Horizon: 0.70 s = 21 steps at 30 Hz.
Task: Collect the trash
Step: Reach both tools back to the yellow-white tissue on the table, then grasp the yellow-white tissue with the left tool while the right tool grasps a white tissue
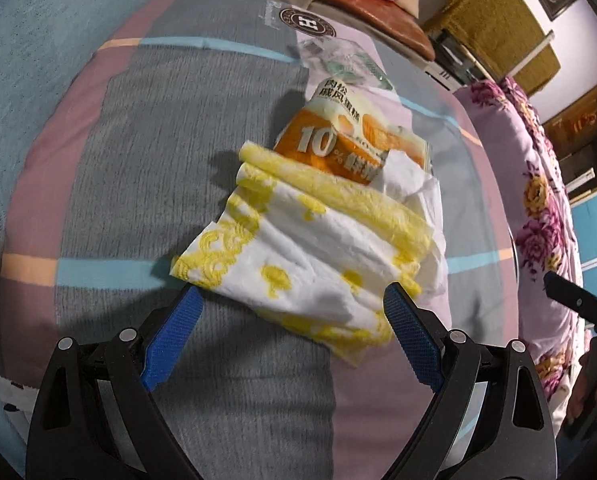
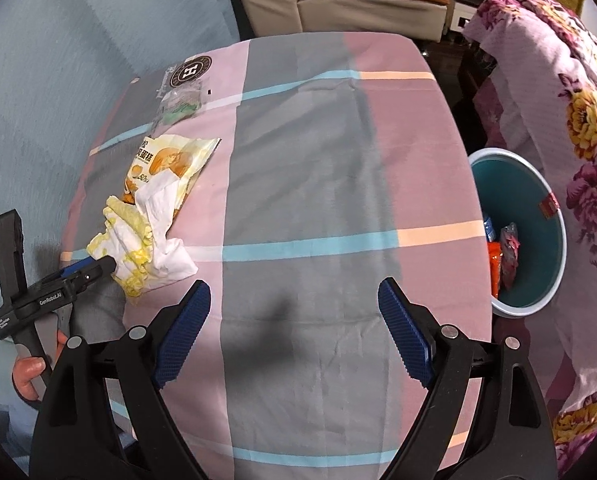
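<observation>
Plaid cloth covers the surface point(image 2: 298, 184). Spread wide, the left gripper point(image 1: 294, 304) straddles the near edge of a yellow-printed napkin point(image 1: 298, 248), snack wrapper point(image 1: 350, 136) just beyond. The right gripper point(image 2: 294, 300) hangs spread over bare cloth, trash bin point(image 2: 538, 304) to its right.

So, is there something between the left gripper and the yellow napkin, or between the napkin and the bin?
Nothing visible blocks either. The left gripper is open, its fingers already beside the napkin. Toward the bin, only bare tablecloth lies between, and the open right gripper hovers nearer the camera.
</observation>
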Motion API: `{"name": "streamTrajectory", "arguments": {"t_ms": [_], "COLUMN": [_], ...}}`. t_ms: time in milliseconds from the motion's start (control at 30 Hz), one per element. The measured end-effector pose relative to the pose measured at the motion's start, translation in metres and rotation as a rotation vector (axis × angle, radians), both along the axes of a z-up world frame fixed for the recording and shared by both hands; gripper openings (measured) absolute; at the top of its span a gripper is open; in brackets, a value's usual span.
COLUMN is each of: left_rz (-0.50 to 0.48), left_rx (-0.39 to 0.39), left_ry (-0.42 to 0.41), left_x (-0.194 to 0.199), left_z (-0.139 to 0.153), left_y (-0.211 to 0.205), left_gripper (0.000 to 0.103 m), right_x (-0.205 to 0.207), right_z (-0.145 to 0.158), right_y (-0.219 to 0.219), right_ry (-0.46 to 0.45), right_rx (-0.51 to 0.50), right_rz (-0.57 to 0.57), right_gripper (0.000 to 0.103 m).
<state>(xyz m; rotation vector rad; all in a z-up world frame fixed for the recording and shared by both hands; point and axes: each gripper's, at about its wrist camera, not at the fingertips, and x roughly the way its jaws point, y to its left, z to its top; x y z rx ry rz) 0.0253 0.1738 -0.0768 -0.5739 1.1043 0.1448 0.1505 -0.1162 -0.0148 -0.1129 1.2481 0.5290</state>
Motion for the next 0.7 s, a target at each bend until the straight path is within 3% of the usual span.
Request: {"name": "streamTrajectory", "arguments": {"t_ms": [67,133,233,300,400,467,600,700], "left_rz": [0.009,0.012,0.013,0.008,0.014,0.013,0.022,0.022], "left_rx": [0.016,0.053,0.117,0.126,0.127,0.123,0.139,0.142], "left_ry": [-0.007,-0.013,-0.016,-0.018,-0.020,-0.019,-0.022,-0.018], "left_x": [0.005,0.008,0.013,0.016,0.016,0.013,0.005,0.000], "left_z": [0.000,0.001,0.002,0.001,-0.001,-0.001,0.002,0.002], "left_y": [-0.002,-0.007,-0.014,-0.016,-0.011,-0.003,0.011,0.019], "left_gripper": [0.092,0.085,0.054,0.025,0.012,0.010,0.010,0.010], "right_x": [0.001,0.002,0.001,-0.002,-0.004,-0.006,-0.011,-0.012], "right_z": [-0.003,-0.005,-0.012,-0.017,-0.023,-0.027,-0.040,-0.050], "right_y": [0.003,0.007,0.017,0.028,0.046,0.055,0.082,0.101], "right_ry": [0.004,0.010,0.027,0.035,0.042,0.046,0.062,0.082], "right_rx": [0.007,0.021,0.045,0.057,0.076,0.083,0.083,0.091], "right_rz": [0.005,0.008,0.024,0.044,0.079,0.101,0.170,0.205], "right_gripper": [0.082,0.082,0.082,0.082,0.082,0.082,0.060,0.055]}}
